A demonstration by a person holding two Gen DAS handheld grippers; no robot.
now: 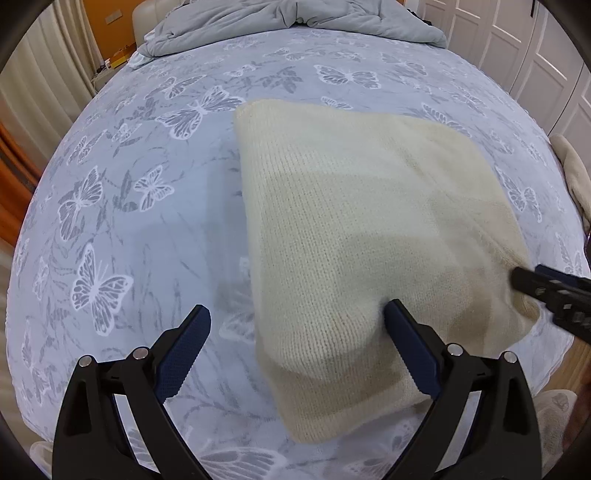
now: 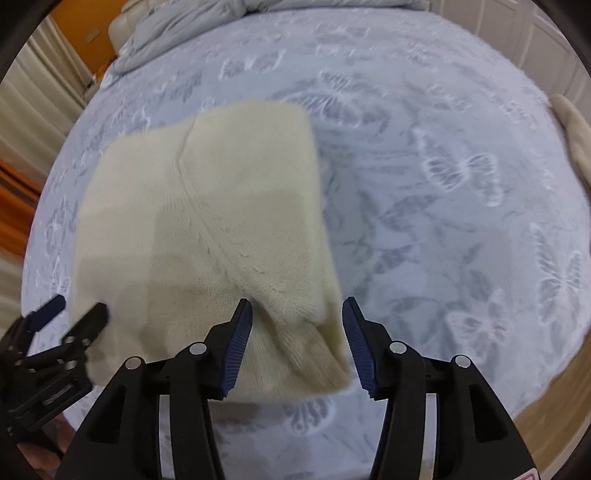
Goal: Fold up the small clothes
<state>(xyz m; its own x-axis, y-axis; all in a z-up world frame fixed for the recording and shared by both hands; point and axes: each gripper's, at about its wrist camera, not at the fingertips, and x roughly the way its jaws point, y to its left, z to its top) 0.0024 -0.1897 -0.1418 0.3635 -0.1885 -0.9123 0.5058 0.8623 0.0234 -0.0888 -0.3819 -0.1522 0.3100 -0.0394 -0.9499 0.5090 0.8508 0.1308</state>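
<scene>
From the left wrist: folded cream knit garment [image 1: 369, 229] lying flat on the bed [image 1: 129, 206], near the front edge, butterfly-patterned cover beneath. Left claw [image 1: 297, 314] hanging over the garment's near-left corner, jaws wide apart, nothing clamped; one finger over bare cover, the other over the knit, so that corner sits between them but untouched as far as can be told. Probably poised there to pinch or to steady that edge. Right claw [image 1: 550, 291] entering at the far right, beside the garment's near-right corner. Crumpled grey duvet [image 1: 295, 18] pushed to the head of the bed, well apart, leaving room to fold.

From the right wrist: same garment [image 2: 207, 206] seen slightly blurred, a diagonal seam running across the top layer. Right claw [image 2: 297, 314] straddling the near-right corner, jaws apart, pads clear of the knit, nothing gripped. Looks like a corner set down rather than a hold. Left claw [image 2: 79, 308] at the left edge, likewise spread.
</scene>
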